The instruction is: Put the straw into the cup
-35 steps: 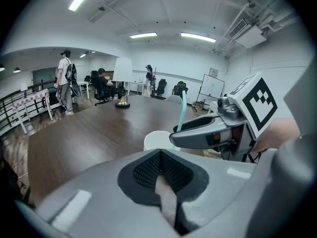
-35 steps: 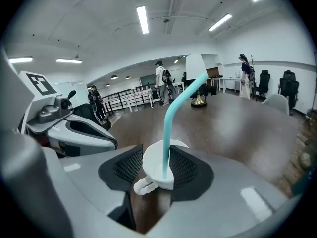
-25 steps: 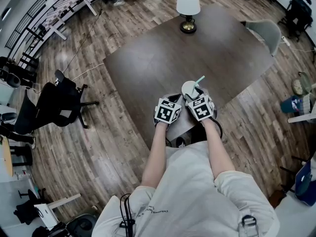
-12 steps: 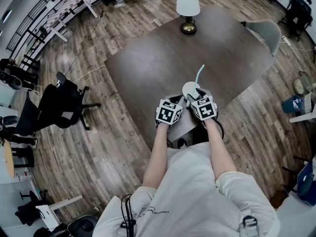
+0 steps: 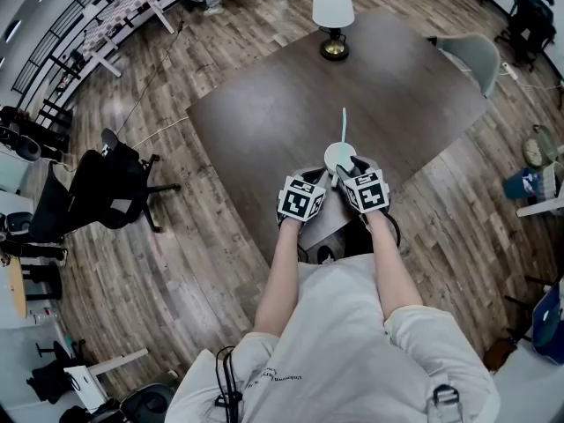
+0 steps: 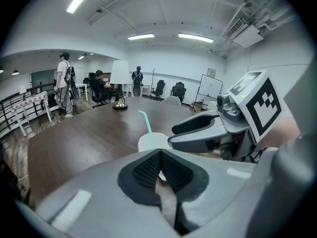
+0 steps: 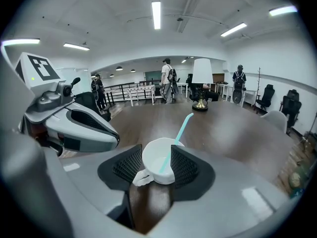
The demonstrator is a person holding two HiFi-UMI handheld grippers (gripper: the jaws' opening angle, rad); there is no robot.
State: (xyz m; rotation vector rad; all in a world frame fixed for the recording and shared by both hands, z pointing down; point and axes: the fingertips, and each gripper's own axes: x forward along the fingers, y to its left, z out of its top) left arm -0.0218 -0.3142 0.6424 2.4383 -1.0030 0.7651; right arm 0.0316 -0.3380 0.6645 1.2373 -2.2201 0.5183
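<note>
A white cup [image 7: 157, 166] stands near the table's front edge, small in the head view as the cup [image 5: 338, 156]. A teal straw [image 7: 179, 134] rests inside it and leans away to the right; from above, the straw [image 5: 344, 128] points toward the lamp. My right gripper [image 7: 154, 158] is shut on the cup, a pad against each side. In the head view the right gripper [image 5: 346, 166] is just behind the cup. My left gripper [image 6: 159, 155] is shut with nothing between its pads, close beside the cup [image 6: 148, 142] on its left.
A lamp [image 5: 333, 11] with a white shade stands at the dark wooden table's [image 5: 264, 104] far edge. A grey chair [image 5: 476, 58] sits at the right corner, and a black office chair [image 5: 106, 183] is on the floor to the left. People stand far off in the room.
The straw has swung from a short lean to the right into a longer line pointing away across the table. Both grippers have stayed almost still by the cup.
</note>
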